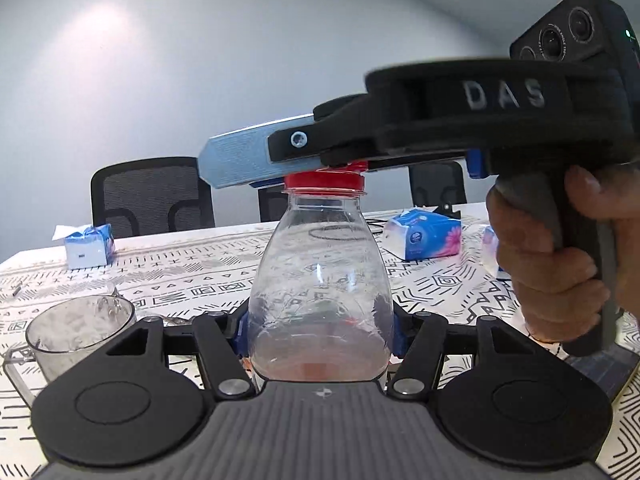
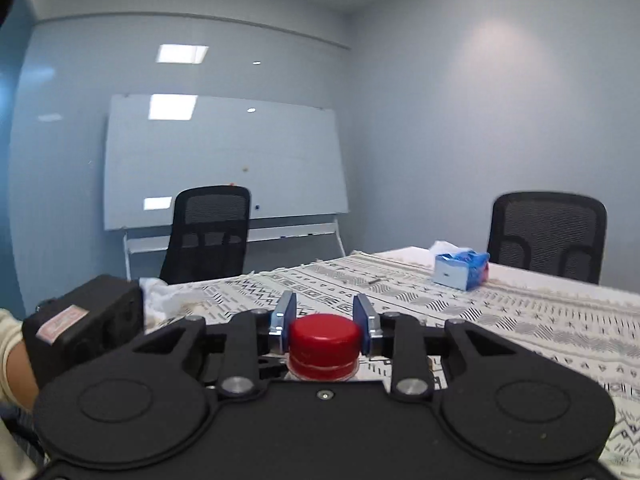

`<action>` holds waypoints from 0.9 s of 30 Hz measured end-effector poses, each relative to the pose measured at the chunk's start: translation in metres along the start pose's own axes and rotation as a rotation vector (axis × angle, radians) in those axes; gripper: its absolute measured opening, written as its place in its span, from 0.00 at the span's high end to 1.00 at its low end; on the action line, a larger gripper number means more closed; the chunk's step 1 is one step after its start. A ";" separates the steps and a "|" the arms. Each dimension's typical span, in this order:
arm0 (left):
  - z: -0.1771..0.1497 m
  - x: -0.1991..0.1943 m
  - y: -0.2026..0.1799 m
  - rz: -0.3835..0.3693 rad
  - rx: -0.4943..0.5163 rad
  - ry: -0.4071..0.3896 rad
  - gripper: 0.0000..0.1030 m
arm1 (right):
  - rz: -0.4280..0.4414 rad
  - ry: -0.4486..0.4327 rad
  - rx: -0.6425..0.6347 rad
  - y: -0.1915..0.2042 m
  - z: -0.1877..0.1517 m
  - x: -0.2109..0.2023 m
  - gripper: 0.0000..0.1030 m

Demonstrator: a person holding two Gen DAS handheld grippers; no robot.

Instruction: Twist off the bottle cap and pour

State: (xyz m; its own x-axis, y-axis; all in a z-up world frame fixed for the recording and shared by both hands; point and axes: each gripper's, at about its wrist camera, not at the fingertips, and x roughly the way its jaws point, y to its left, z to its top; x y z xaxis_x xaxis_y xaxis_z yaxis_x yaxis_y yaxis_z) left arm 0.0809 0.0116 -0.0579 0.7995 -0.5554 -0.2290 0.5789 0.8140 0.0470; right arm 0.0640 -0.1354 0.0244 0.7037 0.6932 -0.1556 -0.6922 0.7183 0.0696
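The clear bottle (image 1: 318, 280) is standing upright on the patterned tablecloth (image 1: 192, 276), near the table edge closest to the person, with its long axis running straight up. A shallow layer of reddish liquid is sitting in its bottom. The left gripper (image 1: 318, 326) is reaching in level from the near side and is clenching the bottle's lower body, its blue pads pressing the wall on either flank, so the bottle is being held steady against twisting.

The relation that matters is at the top — the red cap (image 2: 324, 336) is sitting on the neck directly above that lower grip, on the same vertical axis. The right gripper (image 2: 325, 330) is coming in almost level from the bottle's right-hand side as the left wrist view shows it, crossing over the neck, held by a hand (image 1: 560, 256) on its handle. In the right wrist view the cap is lying between the two blue fingers (image 2: 286, 316), with the pads closed against its sides: the jaws are grasping the cap.

Judging from this, the step in hand is the unscrewing itself. The turn has to go around the bottle's upright axis, while the fingers are lying across that axis — so the right wrist would need to swing level around the cap rather than roll. The cap appears seated on its ring, not yet lifted off.

An empty clear cup (image 1: 80, 332) is waiting towards the left of the bottle, near the same table edge, apart from it.
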 end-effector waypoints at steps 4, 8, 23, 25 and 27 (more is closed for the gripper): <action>-0.001 -0.001 -0.003 0.030 0.015 0.000 0.43 | -0.242 0.034 0.050 0.027 0.010 0.000 0.54; -0.001 -0.002 -0.003 0.036 0.019 -0.001 0.42 | -0.357 0.048 0.023 0.048 0.015 -0.007 0.55; -0.002 -0.038 -0.013 0.103 0.059 -0.078 0.44 | -0.462 0.116 0.054 0.075 0.012 0.008 0.65; -0.002 -0.039 -0.014 0.107 0.062 -0.077 0.44 | -0.486 0.116 0.050 0.079 0.012 0.010 0.66; -0.002 -0.040 -0.015 0.109 0.065 -0.079 0.45 | -0.505 0.123 0.047 0.084 0.012 0.012 0.66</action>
State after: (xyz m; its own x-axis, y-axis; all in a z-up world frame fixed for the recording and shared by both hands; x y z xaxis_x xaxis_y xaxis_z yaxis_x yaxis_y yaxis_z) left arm 0.0400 0.0221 -0.0510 0.8668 -0.4779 -0.1424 0.4951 0.8590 0.1306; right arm 0.0165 -0.0658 0.0401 0.9221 0.2495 -0.2959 -0.2614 0.9652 -0.0007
